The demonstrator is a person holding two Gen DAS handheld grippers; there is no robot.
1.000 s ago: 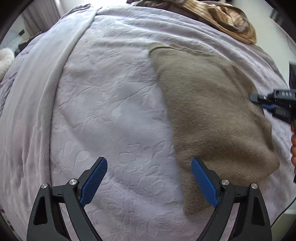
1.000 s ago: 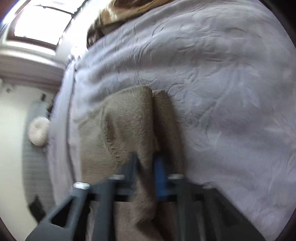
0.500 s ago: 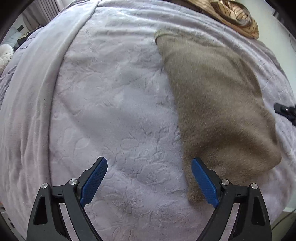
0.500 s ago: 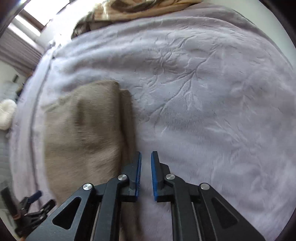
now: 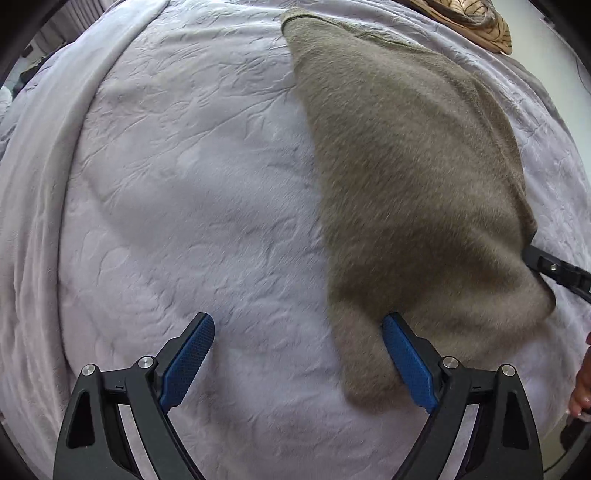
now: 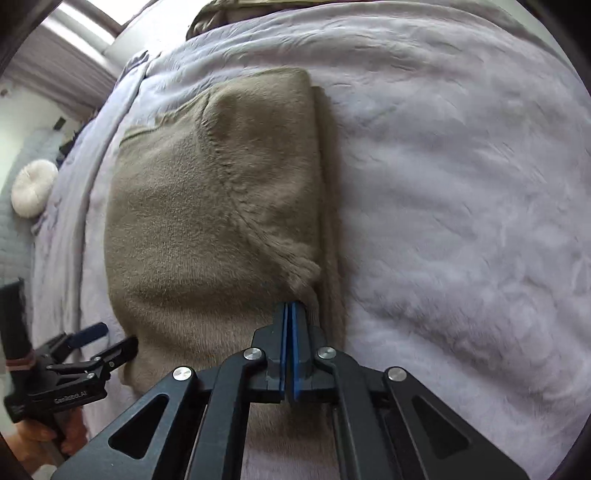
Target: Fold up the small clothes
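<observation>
A taupe fleece garment [image 5: 413,177] lies folded on the lilac bedspread [image 5: 177,192]; it also shows in the right wrist view [image 6: 207,221]. My left gripper [image 5: 295,354] is open and empty just above the bed, its right finger over the garment's near left corner. It also shows in the right wrist view [image 6: 99,339]. My right gripper [image 6: 289,310] has its jaws pressed together at the garment's near right edge, where a folded layer ends; whether cloth is pinched between them is hidden. Its tip shows in the left wrist view [image 5: 546,264].
A striped brown cloth [image 5: 476,22] lies bunched at the far end of the bed. A folded-back strip of the bedspread [image 5: 48,155] runs along the left side. A round white cushion [image 6: 33,188] sits off the bed.
My right gripper was nearly shut over bare bedspread beside the garment; it has closed fully and moved to the garment's edge. The left gripper stays open and has shifted slightly nearer the garment.
</observation>
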